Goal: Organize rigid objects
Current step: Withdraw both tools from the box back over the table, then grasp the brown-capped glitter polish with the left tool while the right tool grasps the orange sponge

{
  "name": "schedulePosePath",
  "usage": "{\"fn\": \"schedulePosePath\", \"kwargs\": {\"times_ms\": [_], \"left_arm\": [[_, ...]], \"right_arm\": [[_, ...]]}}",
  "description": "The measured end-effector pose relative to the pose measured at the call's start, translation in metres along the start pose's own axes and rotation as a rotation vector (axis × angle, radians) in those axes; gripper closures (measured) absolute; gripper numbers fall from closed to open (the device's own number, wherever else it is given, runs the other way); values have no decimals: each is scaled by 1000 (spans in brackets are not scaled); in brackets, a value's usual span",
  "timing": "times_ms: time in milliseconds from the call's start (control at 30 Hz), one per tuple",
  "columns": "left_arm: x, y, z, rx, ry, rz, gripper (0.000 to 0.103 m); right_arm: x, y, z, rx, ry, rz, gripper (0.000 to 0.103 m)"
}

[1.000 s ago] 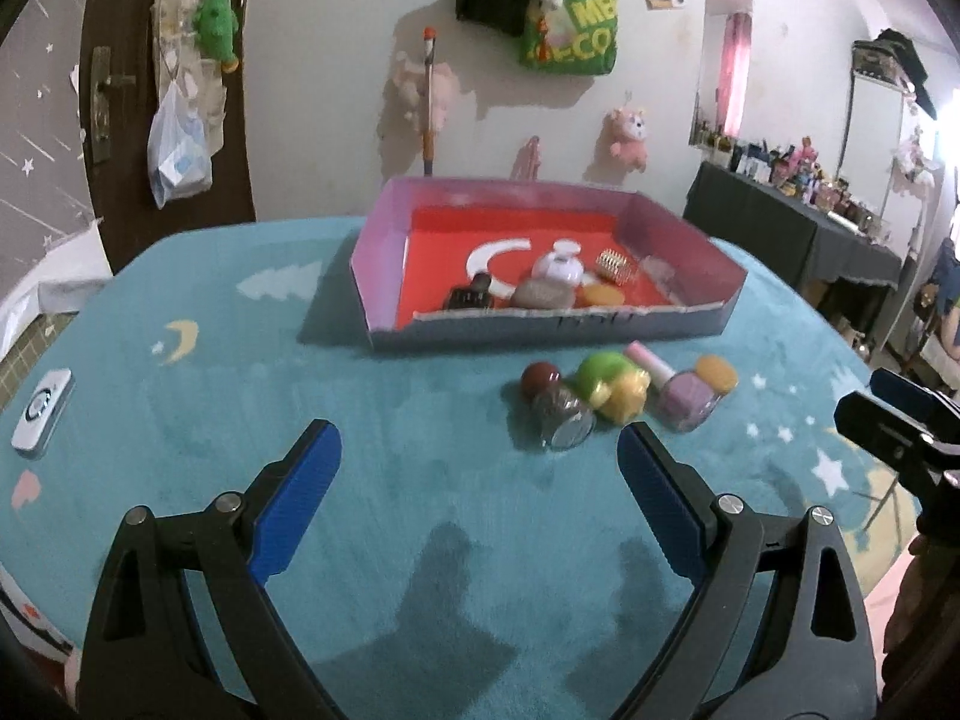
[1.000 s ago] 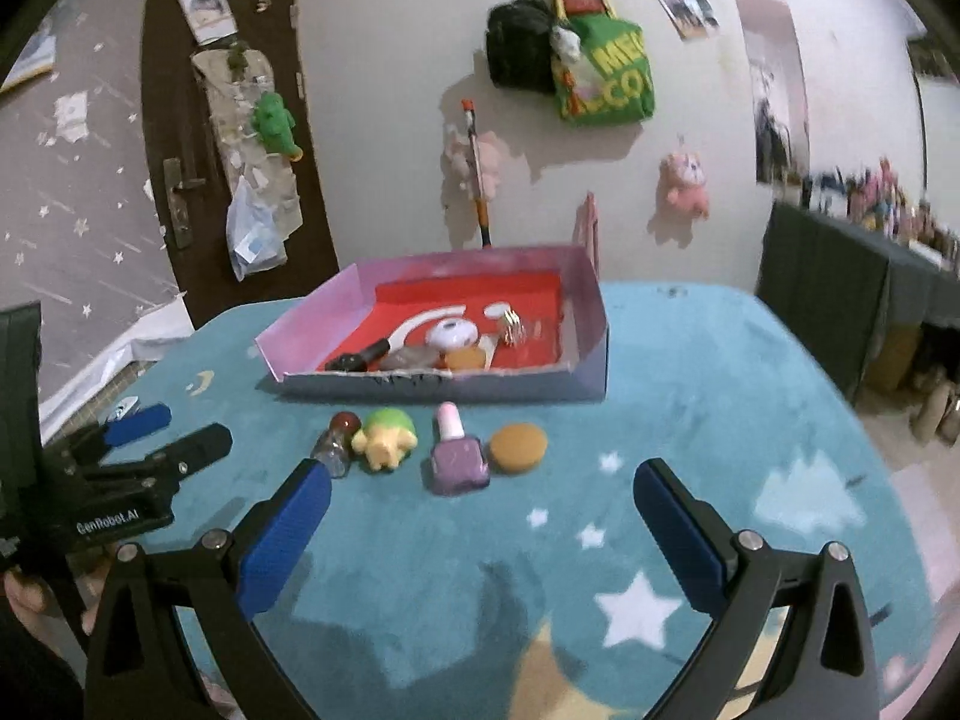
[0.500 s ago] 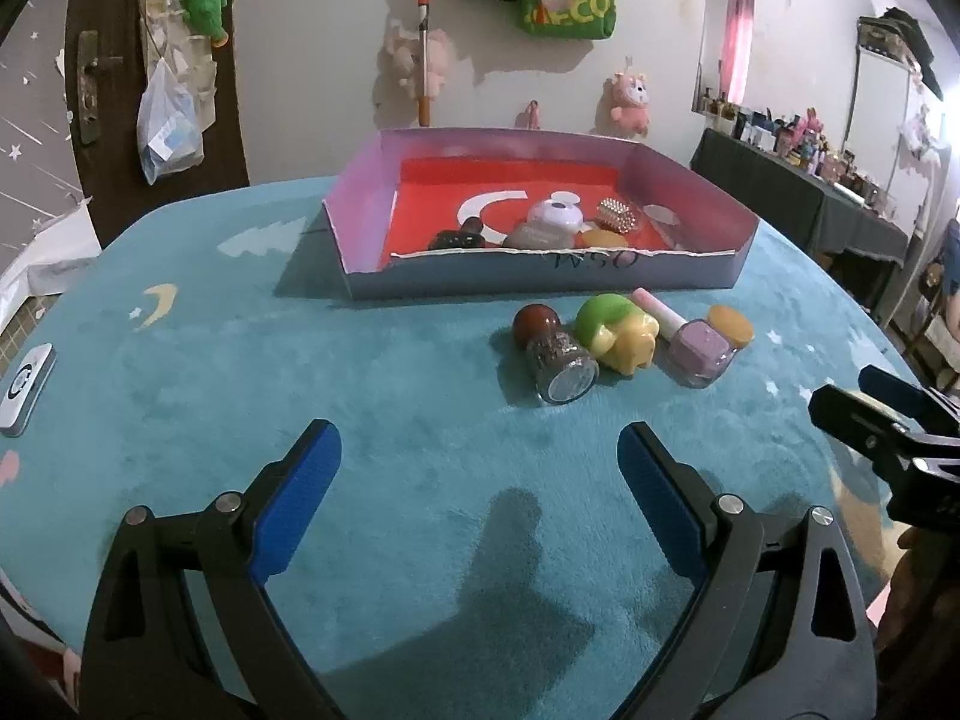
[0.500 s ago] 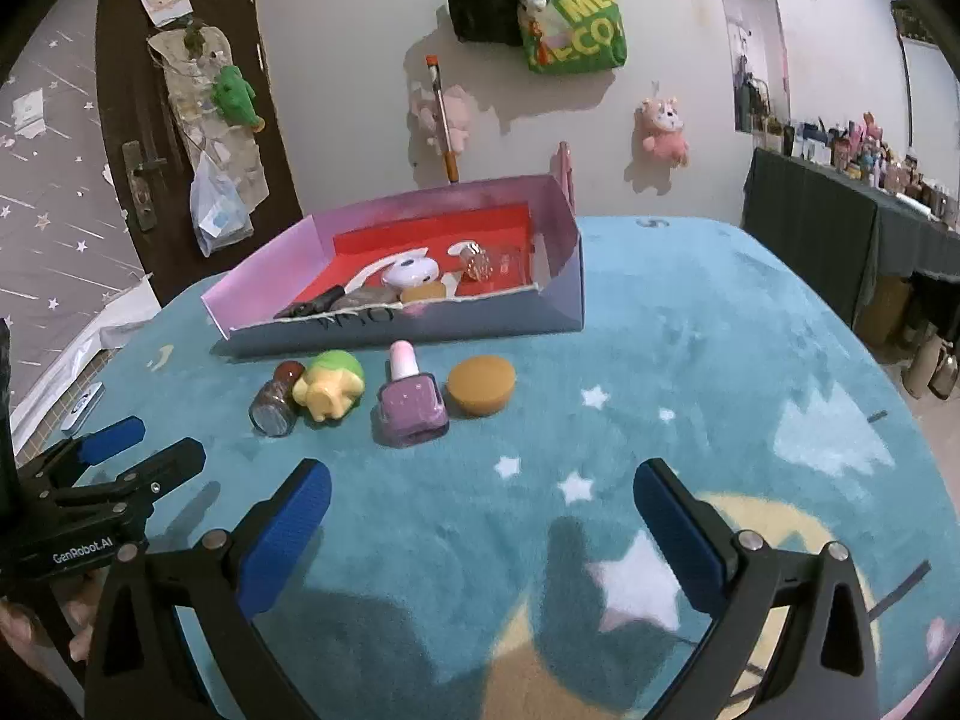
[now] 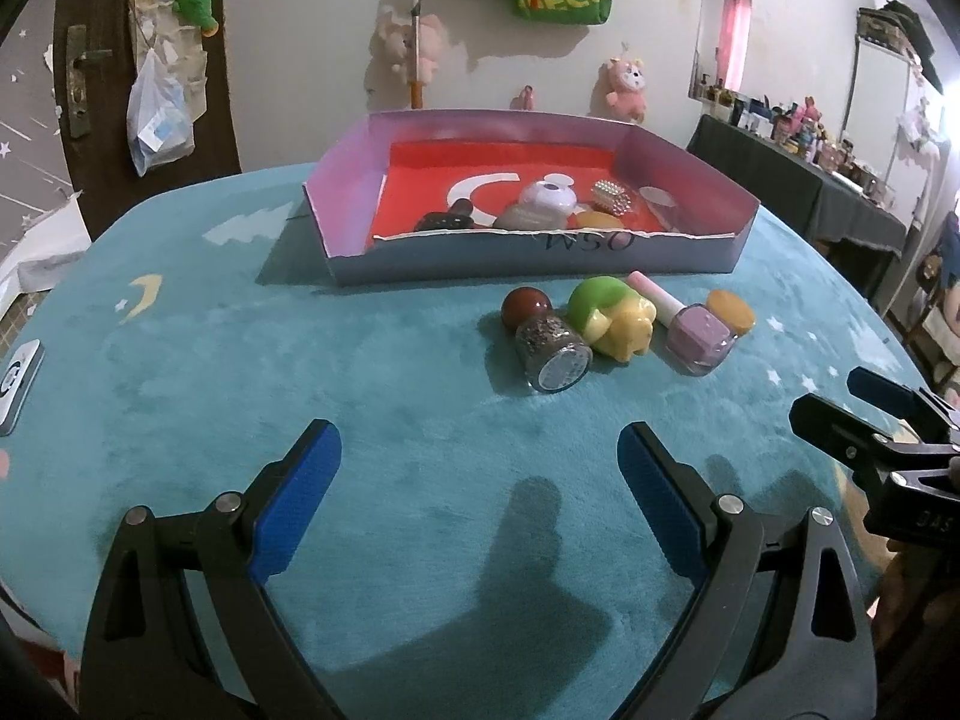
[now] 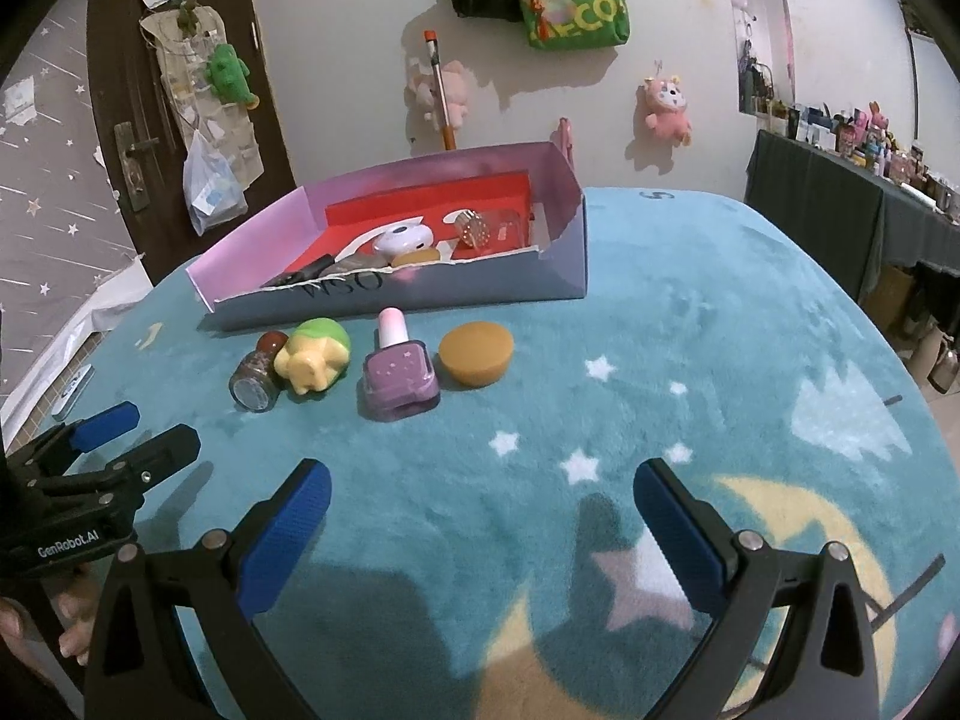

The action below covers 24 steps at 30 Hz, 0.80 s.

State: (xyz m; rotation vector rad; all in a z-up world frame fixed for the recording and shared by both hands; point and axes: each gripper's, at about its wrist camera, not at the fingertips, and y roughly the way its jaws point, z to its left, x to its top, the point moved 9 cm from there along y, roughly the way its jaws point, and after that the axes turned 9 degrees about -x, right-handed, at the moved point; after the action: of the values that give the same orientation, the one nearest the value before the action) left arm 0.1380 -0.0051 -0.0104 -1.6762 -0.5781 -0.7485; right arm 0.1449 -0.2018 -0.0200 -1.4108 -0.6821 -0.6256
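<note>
Before the box [image 5: 528,258], I am holding both grippers, left [image 5: 474,456] and right [image 6: 480,492], spread wide and empty over the cloth [image 5: 390,396], short of four trinkets.

"GenRobot.AI" is printed on the black left gripper [image 6: 99,462], lower left; "MEC…ECO" is read on the green fabric bag [image 6: 576,0], top centre.

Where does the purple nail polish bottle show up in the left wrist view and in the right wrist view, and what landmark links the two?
Left wrist view: the purple nail polish bottle lies right of centre, between the yellow-green toy and the orange disc.
Right wrist view: the bottle lies left of centre, between the same two.
Shared landmark: the pink box behind it, lettered on its front wall.
</note>
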Motion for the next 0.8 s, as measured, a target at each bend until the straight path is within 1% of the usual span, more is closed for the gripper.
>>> {"fn": "schedulePosePath", "kwargs": {"times_ms": [233,333,467,633,800], "left_arm": [[7,6,-4,-38,-20,22,9],[12,11,-5,-37,-24,38,9],[19,18,-7,-43,-23,58,9],[26,28,-6,-39,-18,95,9],[27,43,-4,-32,-10,151,9]], "right_arm": [[8,5,-3,-6,6,-2,0],[14,9,-6,2,11,13,0],[22,15,-9,-9,-7,26,0],[32,29,-15,-59,-45,61,0],[35,48,-21,-88,-82,123,0]]}}
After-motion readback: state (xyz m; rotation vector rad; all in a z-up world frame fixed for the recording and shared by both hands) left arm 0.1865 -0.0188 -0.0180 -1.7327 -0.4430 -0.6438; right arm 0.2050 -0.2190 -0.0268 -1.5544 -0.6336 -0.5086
